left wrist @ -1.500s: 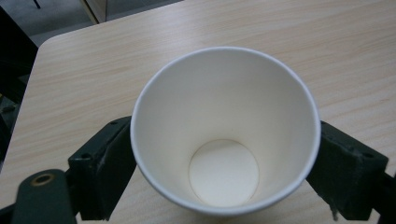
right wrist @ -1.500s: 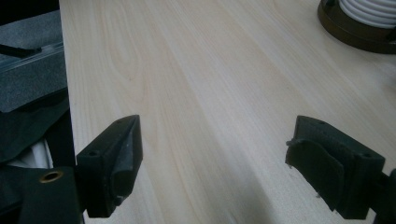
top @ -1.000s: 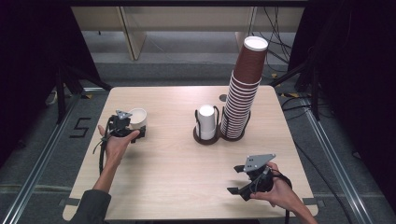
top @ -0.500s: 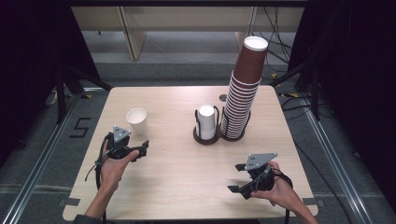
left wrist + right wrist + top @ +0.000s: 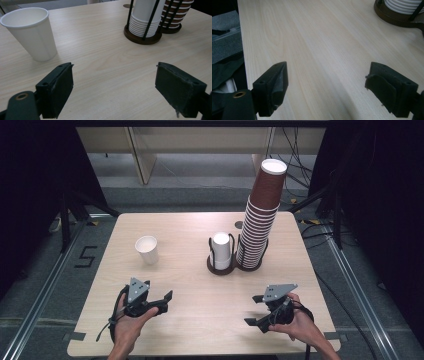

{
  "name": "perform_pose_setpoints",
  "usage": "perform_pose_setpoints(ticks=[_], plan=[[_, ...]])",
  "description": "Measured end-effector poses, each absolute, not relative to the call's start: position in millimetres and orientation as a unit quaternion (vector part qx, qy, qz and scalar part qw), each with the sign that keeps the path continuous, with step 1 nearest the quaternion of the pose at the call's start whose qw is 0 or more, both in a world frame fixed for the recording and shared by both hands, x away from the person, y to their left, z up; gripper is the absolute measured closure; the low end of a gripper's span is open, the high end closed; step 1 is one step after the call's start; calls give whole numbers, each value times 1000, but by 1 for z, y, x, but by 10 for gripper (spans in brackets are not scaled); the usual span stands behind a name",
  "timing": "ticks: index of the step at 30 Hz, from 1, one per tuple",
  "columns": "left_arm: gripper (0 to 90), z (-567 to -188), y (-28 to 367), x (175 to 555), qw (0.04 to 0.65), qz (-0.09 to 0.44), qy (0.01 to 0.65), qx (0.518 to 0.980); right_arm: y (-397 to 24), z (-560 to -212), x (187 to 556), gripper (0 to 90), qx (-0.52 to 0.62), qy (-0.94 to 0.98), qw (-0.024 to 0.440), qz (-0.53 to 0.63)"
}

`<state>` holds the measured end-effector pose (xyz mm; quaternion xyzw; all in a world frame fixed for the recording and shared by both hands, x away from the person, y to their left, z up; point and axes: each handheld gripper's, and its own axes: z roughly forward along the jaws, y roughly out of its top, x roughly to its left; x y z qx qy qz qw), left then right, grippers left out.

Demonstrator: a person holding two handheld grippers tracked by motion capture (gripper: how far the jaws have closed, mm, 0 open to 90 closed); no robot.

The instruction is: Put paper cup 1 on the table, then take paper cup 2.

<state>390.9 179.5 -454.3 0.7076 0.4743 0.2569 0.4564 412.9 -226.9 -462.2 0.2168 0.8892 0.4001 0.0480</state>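
A single white paper cup (image 5: 147, 249) stands upright on the left part of the wooden table (image 5: 210, 330). My left gripper (image 5: 167, 301) hovers near the front edge, well short of that cup, jaws pointing right. In the left gripper view the left gripper (image 5: 115, 92) is open with bare wood between its fingers, and the white cup (image 5: 30, 32) stands ahead to the left. My right gripper (image 5: 254, 310) is held at the front right. In the right gripper view the right gripper (image 5: 327, 92) is open over bare table.
A dark wire holder with nested white cups (image 5: 221, 251) stands mid-table, and the holder (image 5: 143, 22) also shows ahead of the left jaws. Beside it rises a tall leaning stack of brown cups (image 5: 260, 220). The holder's base (image 5: 397, 12) lies ahead of the right jaws.
My left gripper has drawn back from the white cup toward the table's front edge, leaving the cup standing upright. The right gripper has stayed where it was.
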Motion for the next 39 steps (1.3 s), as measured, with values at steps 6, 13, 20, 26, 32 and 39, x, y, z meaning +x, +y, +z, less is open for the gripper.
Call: perform_pose_setpoints(ticks=[6,13,20,26,32,39], plan=[[146,-460,172,375,455,260,459,717,-227,-463,413,176,219,889,45,399],[146,-469,167,364,461,254,444,726,-226,-465,412,174,220,890,47,398],[146,-486,158,355,455,251,425,741,-227,-463,412,172,223,887,50,402],[146,-495,157,355,450,238,426,748,-235,-455,416,172,250,871,71,417],[146,-495,157,355,451,238,422,750,-247,-442,423,167,299,843,99,436],[146,-499,155,355,445,233,419,756,-258,-407,437,160,336,808,138,465]])
